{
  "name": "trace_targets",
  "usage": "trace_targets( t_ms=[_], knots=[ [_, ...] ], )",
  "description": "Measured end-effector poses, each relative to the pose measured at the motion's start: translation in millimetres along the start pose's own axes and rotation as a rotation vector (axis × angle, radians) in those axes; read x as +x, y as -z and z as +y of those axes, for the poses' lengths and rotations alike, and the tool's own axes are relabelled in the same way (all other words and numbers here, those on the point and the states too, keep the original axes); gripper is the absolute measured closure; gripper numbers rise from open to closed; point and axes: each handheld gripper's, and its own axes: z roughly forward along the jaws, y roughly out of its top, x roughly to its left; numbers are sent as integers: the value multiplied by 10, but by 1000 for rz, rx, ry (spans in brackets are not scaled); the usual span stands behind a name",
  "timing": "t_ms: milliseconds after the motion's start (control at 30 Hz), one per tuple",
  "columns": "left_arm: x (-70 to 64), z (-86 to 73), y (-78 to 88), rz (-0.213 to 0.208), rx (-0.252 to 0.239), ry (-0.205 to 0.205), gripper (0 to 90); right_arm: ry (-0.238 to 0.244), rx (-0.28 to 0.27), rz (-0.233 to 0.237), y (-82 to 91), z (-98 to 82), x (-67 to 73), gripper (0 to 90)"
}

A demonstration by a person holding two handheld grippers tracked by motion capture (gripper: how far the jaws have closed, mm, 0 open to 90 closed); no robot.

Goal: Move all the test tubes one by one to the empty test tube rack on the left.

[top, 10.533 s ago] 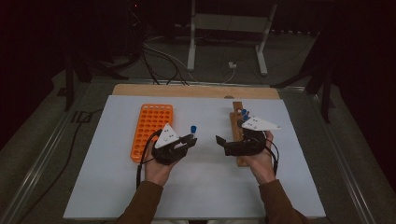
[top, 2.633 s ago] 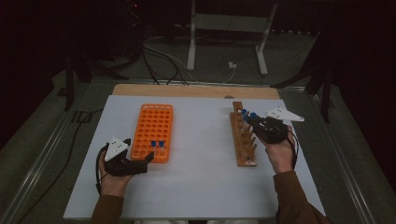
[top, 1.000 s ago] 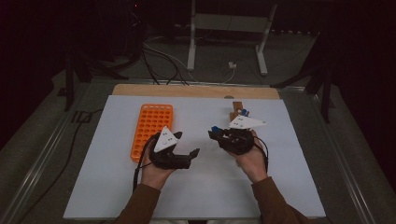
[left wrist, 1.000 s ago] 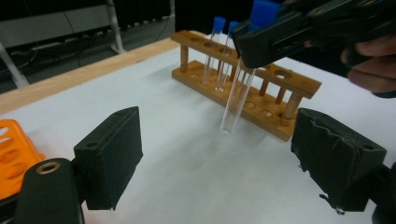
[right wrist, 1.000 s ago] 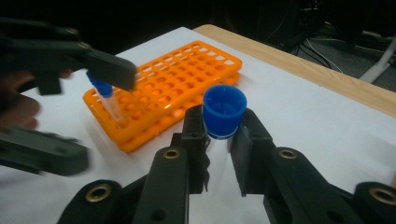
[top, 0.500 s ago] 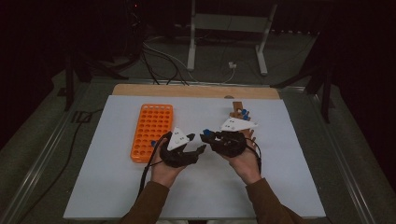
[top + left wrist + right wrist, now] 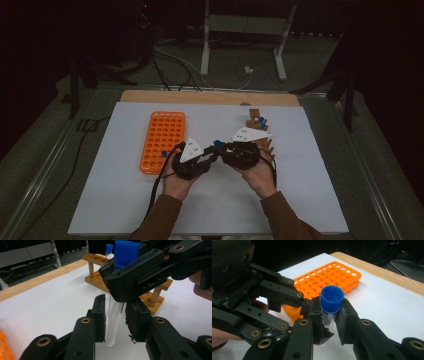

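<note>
No brand, label or writing can be read on anything here; the count is one clear tube [image 7: 113, 320] with a blue cap [image 7: 332, 299] between the grippers, one orange rack [image 7: 164, 140] pierced with many round holes, one wooden rack [image 7: 150, 293] on turned posts, and at least two more blue-capped tubes [image 7: 260, 121] standing at the wooden rack's far end in the high view. The tube is held upright above the white table [image 7: 310, 190], at the middle of it, between the two racks; the right gripper [image 7: 329, 315] pinches it just under the cap; the left gripper [image 7: 115, 318] has just been closing its jaws on the glass lower down, near the rounded bottom, and its pads now press it on both sides. The two grippers meet tip to tip, each in one hand; the orange rack lies to the left, the wooden rack to the right behind the right hand [image 7: 260, 172].
</note>
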Motion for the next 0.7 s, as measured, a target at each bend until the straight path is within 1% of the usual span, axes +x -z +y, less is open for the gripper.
trace_targets(
  t_ms=[100,200,267,300,400,500,633,700],
  knots=[
    [-1,-6,-2,-3,0,-6,764,-6,0,5,2,-3,-6,760],
    [-9,-13,-4,-6,-2,-11,777,-9,1,8,0,-5,-10,760],
    [-8,-17,-2,-10,-3,-7,779,-8,3,12,0,-6,-11,756],
    [-4,-19,-2,-7,1,-8,780,-8,1,15,3,-7,-15,737],
    [16,-33,4,-4,5,-1,780,-19,-16,19,32,-2,-31,632],
    [38,-47,15,2,9,9,780,-29,-27,23,70,5,-61,487],
    [67,-62,38,8,10,24,781,-28,-33,0,115,-1,-87,330],
    [77,-66,53,8,6,35,780,-27,-37,-20,131,-9,-106,238]
  ],
)
